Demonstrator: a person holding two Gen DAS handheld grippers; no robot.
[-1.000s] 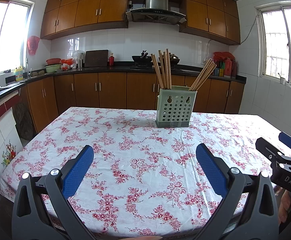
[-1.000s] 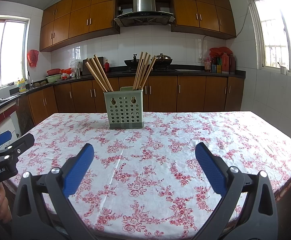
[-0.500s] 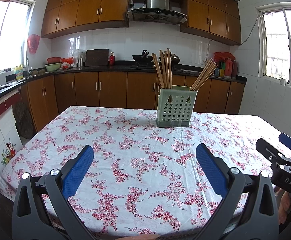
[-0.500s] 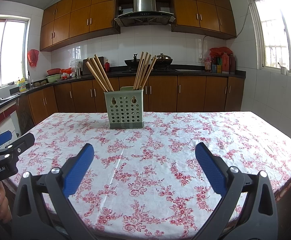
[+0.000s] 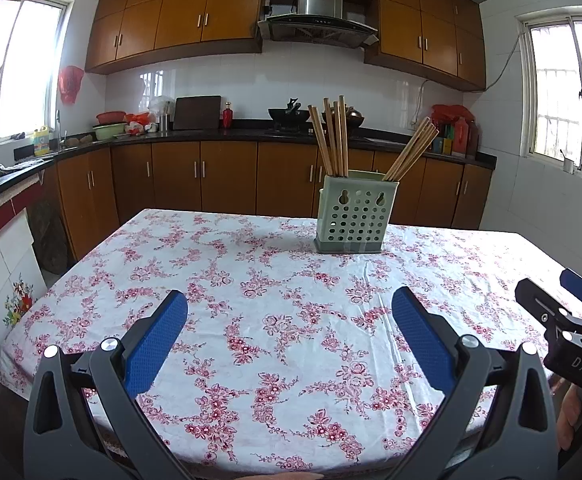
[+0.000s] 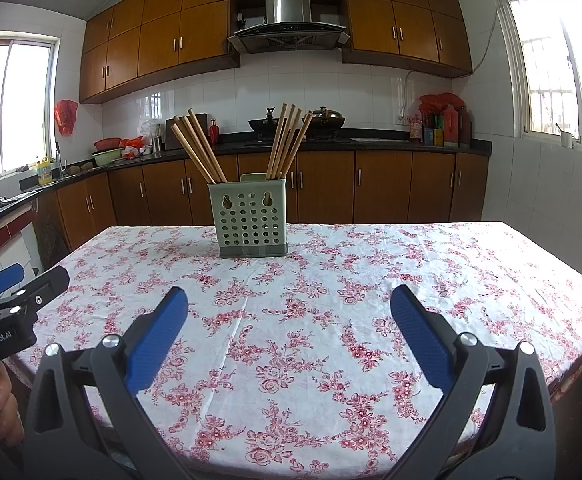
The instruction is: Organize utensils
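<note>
chopsticks [image 5: 333,136] stand in two bundles in a pale green perforated holder [image 5: 353,216] on a table covered with a white cloth printed in red flowers [image 5: 251,292], in a kitchen lined with brown wooden cabinets [image 5: 195,176]. one bundle rises nearly upright from the holder's left compartment, while the second bundle [image 5: 411,156] leans out to the right from the other side. the holder sits upright toward the far half of the table, well apart from both tools. the left gripper [image 5: 289,336] hovers above the near edge of the table, its blue-padded fingers [image 5: 157,338] spread wide with nothing between them. the right gripper [image 6: 289,334] hangs beside it at the same edge, its jaws equally wide apart and empty; its black body also shows at the right of the left wrist view. a steel range hood [image 6: 289,20] hangs over the counter behind the table.
</note>
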